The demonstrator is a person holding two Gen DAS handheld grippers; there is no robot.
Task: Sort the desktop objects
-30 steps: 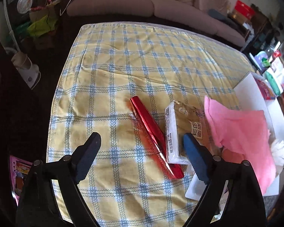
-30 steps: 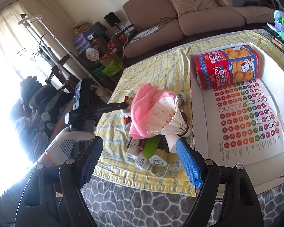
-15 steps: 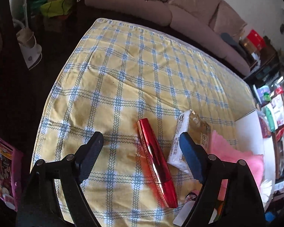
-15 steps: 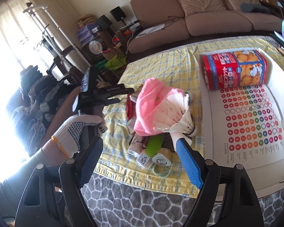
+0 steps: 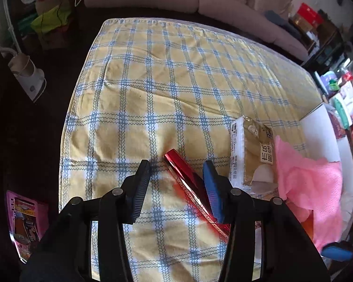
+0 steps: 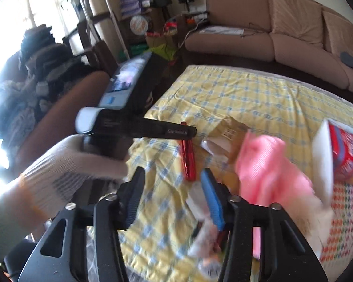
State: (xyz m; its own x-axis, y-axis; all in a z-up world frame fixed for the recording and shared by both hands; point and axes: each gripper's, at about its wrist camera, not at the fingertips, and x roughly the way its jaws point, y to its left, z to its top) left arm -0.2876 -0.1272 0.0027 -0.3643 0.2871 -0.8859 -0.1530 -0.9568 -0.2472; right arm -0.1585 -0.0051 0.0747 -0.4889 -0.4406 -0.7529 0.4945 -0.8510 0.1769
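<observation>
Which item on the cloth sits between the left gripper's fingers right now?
The red tube, lying flat; the left gripper straddles it, open. The brown packet and pink cloth lie outside.

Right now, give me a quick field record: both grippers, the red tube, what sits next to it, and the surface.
left gripper: open, low over the cloth, jaws either side of the tube's near half
right gripper: open, empty, view blurred
red tube: lying flat, not yet gripped
tissue pack: flat, beside the tube on its right
pink cloth: crumpled, overlapping the pack's right edge
checked tablecloth: yellow and blue, far half bare
</observation>
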